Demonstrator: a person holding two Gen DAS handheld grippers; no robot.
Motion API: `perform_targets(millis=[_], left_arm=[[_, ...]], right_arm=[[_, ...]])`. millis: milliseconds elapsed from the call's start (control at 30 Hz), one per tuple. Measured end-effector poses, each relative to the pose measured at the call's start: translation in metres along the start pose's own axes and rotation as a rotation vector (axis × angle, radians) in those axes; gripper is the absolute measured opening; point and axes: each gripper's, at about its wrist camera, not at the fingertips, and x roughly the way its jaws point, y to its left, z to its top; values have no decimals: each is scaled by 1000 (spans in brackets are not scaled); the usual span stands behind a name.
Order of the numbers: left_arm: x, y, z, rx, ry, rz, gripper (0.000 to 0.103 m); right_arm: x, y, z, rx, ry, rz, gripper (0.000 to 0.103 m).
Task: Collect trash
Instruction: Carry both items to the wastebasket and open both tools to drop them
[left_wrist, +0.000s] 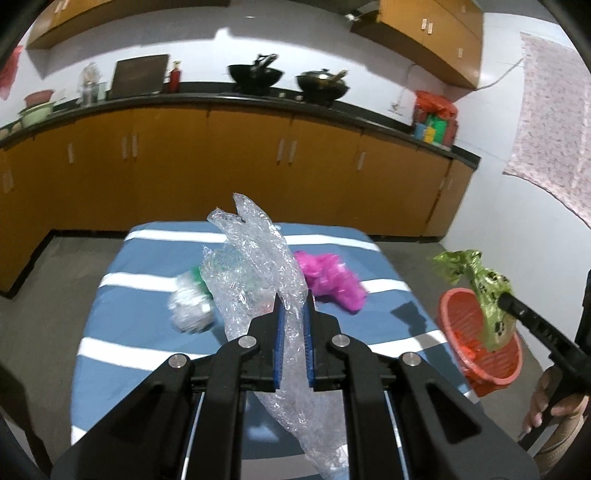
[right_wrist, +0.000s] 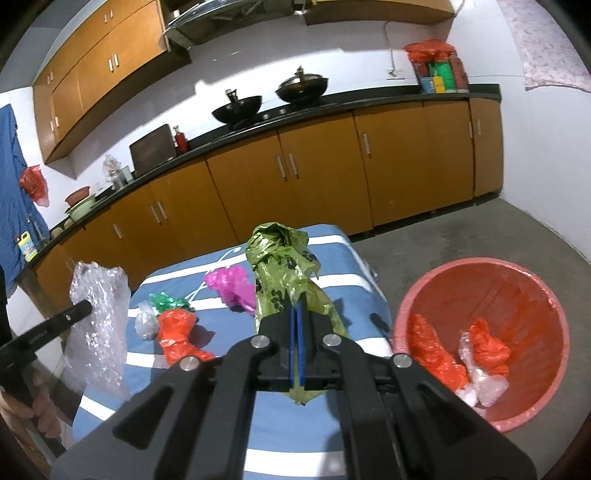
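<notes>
**Both grippers loaded, bin beside the table**

The left gripper (left_wrist: 292, 314) is clamped on a sheet of bubble wrap (left_wrist: 258, 254), which stands up above its blue pads (left_wrist: 279, 343) and trails down below them — all of it lifted off the striped table (left_wrist: 147, 258). The right gripper (right_wrist: 297, 325) is closed on a green bag (right_wrist: 280, 266) printed with dark paw marks; the bag bunches above the fingers and a little hangs out beneath.

Off the table's right edge, on the floor, sits the red bin (right_wrist: 410, 306). In the left wrist view the green bag hangs over the bin's rim (how far inside, I cannot tell). The bin already holds crumpled orange bags (right_wrist: 487, 347) and some clear plastic (right_wrist: 487, 387).

On the table lie a pink bag (right_wrist: 231, 284) toward the far side, an orange bag (right_wrist: 177, 332) nearer the left edge, and just beside it a green scrap (right_wrist: 168, 302) and a clear wad (right_wrist: 146, 321) — these last two touching or nearly so. Beyond the table runs a counter (left_wrist: 221, 99) carrying two black woks (left_wrist: 255, 75).
</notes>
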Motion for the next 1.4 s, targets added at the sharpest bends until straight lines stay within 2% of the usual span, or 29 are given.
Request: perform_targets(millis=[233,467,767,900,1400], left_arm=[[21,-61,9,68,0,-120,9],[48,-138,8,161,19,-257,9],[78,-207,0,257,52,-370,9],[92,-228,-4,289,63,-391,9],[124,-248,-23,339,120,-424,9]], right_arm=[[-24,-37,1,34,-30,-90,3],[-53,-91,-1,92,-57,-224,3],[-60,-144,-8,191,-74,-327,3],[-54,-156,-10,201,-77,-351,3],[-29,-192,-16,259,-59,-383,3]])
